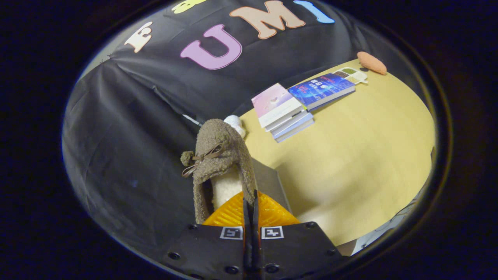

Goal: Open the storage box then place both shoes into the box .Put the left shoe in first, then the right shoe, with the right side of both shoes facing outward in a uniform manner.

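A tan table carries stacked books whose cover writing is too small to read. The gripper is clenched on a brown fuzzy shoe, held up just ahead of the fingers.

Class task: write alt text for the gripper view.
The gripper is shut on a fuzzy brown shoe, held up above a tan table. Beyond lie stacked books against the black cloth wall.
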`<act>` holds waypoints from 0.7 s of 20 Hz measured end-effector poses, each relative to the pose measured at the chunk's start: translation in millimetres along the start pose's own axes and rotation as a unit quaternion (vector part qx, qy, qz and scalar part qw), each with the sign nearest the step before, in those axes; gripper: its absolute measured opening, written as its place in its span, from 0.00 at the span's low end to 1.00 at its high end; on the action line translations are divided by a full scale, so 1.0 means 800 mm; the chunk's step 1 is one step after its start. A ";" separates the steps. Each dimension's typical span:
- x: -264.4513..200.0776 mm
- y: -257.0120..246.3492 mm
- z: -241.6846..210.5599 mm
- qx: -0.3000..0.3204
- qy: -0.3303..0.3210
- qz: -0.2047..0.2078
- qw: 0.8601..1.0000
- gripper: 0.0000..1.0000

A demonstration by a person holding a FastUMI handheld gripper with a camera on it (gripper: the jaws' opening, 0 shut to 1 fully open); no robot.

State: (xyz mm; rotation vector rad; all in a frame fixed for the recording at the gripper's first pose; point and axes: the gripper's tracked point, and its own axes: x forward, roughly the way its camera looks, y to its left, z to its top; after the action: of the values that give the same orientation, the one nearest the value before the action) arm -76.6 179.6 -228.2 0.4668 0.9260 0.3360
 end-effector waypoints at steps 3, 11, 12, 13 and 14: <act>0.009 0.008 -0.027 -0.005 0.016 -0.003 1.000 0.04; 0.030 -0.005 -0.069 0.004 0.041 -0.025 0.999 0.09; 0.031 -0.001 -0.068 0.012 0.039 -0.018 0.999 0.14; 0.028 0.006 -0.063 0.019 0.035 -0.006 0.999 0.14; 0.016 0.015 -0.055 0.025 0.028 0.002 0.999 0.11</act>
State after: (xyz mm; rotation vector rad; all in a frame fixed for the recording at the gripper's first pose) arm -106.8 206.0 -253.4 0.5063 0.9901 0.3318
